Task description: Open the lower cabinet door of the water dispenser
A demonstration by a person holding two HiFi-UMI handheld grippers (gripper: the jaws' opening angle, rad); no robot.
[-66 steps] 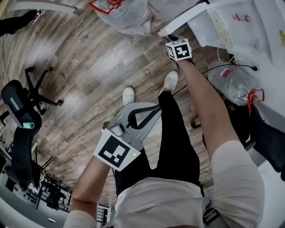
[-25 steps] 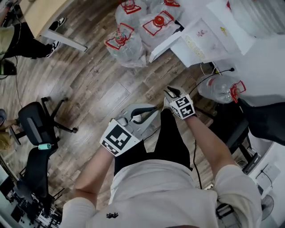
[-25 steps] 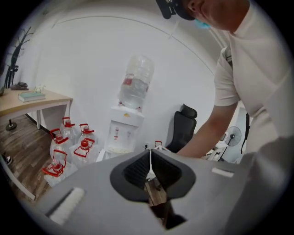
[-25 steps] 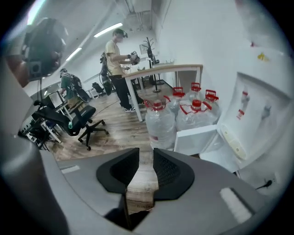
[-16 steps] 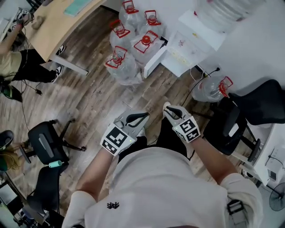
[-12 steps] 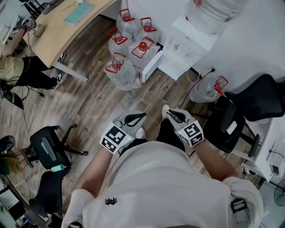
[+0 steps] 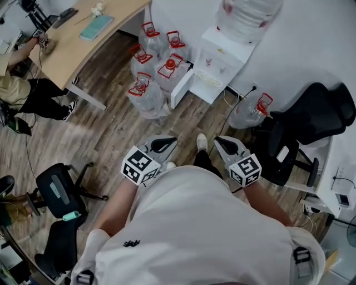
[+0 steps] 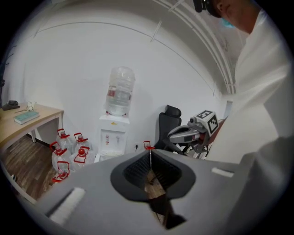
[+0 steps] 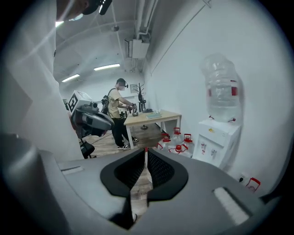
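The white water dispenser stands against the wall with a big bottle on top. Its lower cabinet door hangs swung out to the left. Both grippers are held at waist height, well back from it and pointing toward it. My left gripper is shut and empty, its tips meeting. My right gripper has just been closing with nothing between its jaws, and only a hairline slit remains. The dispenser also shows in the left gripper view and the right gripper view.
Several red-capped water jugs crowd the floor left of the dispenser, and one more lies by the wall. Black office chairs flank me. A wooden desk with a seated person is at far left.
Both grippers rose from near the floor to waist height, and the right one came away from the dispenser door. The right jaws narrowed. The view pulled back and up.
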